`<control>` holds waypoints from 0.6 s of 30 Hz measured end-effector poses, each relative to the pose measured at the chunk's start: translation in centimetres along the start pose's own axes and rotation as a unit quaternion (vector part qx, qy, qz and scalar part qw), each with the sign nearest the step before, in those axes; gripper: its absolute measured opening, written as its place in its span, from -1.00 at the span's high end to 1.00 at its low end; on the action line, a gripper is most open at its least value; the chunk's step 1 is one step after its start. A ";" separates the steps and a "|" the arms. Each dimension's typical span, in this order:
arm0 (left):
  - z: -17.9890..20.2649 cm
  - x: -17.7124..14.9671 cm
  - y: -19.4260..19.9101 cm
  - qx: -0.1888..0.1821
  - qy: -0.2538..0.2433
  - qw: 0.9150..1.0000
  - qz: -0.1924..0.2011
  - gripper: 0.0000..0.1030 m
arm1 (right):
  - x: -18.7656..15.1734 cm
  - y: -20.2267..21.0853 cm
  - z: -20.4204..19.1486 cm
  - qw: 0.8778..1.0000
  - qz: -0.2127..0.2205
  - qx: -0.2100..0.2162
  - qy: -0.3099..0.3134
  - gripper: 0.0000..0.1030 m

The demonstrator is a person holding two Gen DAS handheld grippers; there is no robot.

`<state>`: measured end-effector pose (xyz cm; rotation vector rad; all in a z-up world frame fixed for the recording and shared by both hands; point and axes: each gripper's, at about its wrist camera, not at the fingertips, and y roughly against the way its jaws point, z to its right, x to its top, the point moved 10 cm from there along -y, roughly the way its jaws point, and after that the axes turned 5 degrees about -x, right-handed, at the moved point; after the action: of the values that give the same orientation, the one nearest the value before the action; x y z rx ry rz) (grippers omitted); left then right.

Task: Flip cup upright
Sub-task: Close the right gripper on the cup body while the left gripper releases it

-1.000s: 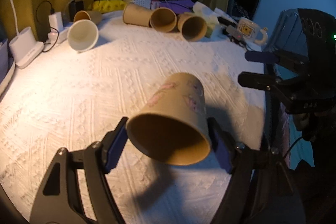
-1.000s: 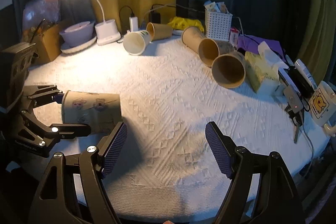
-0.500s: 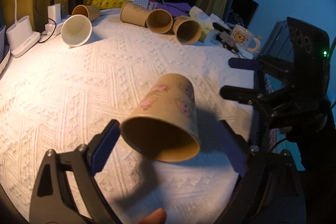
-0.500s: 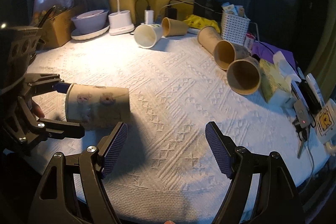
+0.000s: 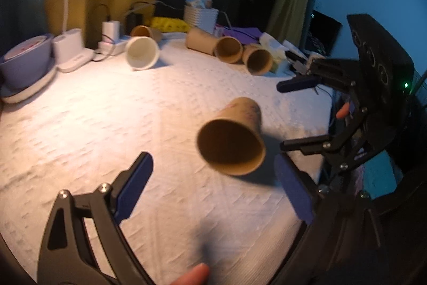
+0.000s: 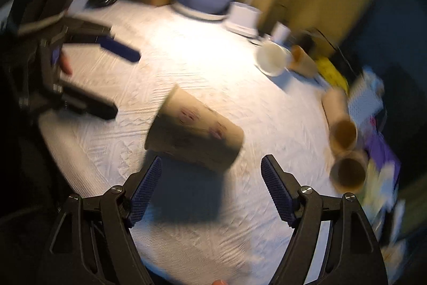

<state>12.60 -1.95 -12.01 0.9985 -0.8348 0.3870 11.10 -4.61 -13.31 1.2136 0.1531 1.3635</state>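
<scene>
No lettering, brand, number or sign can be read in either of my views. The paper cup [image 5: 234,140] lying on its side carries pink and purple printed marks on its wall, but they are motifs too blurred to resolve, not legible text. The black body of my right hand-held gripper [image 5: 301,114] shows a small green light and round holes, without readable markings. The packets in the white basket [image 5: 200,14] are too small to read.
</scene>
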 end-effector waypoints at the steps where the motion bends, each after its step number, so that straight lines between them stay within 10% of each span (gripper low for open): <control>1: -0.3 -0.1 0.3 0.003 0.003 1.000 0.003 -0.81 | 0.4 -0.1 -0.4 1.000 -0.001 -0.001 0.029 -0.55; 18: -2.6 -1.6 2.7 -0.033 0.067 0.996 0.047 -0.81 | 1.7 -4.9 -5.1 0.930 -0.094 0.030 0.354 -0.55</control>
<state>11.02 1.81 -12.34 0.8646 -0.7704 0.4973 11.22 0.80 -18.17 0.6811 0.8035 1.5783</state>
